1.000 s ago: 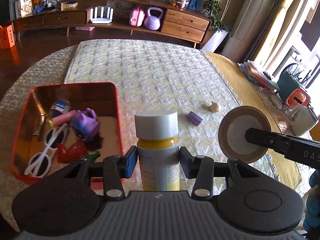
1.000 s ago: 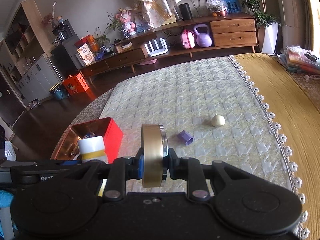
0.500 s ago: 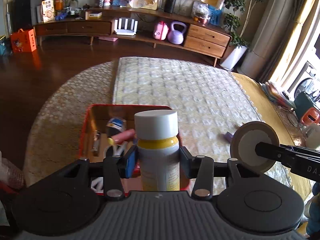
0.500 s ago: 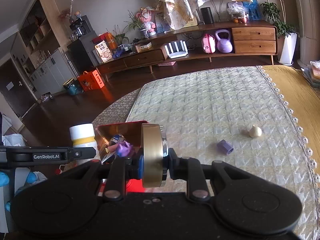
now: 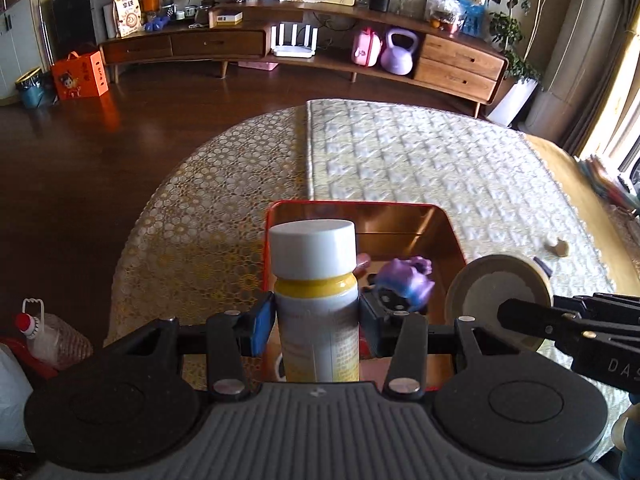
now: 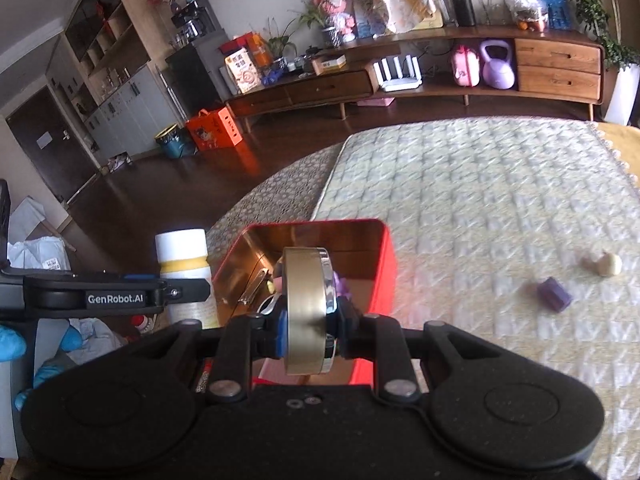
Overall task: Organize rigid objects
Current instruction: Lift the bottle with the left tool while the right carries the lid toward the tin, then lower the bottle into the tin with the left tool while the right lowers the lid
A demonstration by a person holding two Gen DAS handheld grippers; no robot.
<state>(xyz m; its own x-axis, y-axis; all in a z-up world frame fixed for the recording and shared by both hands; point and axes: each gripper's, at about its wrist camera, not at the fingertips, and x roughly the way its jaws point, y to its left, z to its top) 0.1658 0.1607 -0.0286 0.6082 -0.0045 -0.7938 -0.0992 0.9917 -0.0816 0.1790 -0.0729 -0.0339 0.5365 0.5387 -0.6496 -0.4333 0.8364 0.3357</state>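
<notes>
Left wrist view: the left gripper (image 5: 316,316) clamps an upright white-capped bottle (image 5: 316,300) at its body, held above the near edge of the red tin (image 5: 448,224). A purple toy (image 5: 406,280) lies inside the tin. To place well, carry the bottle over a bare patch of the tin floor, lower it, then release.

Right wrist view: the right gripper (image 6: 308,326) grips a round gold tin (image 6: 306,312) on edge, also over the red tin. Lower it clear of the toy. A purple block (image 6: 554,294) and a cream piece (image 6: 604,265) lie on the cloth, well right of the red tin.
</notes>
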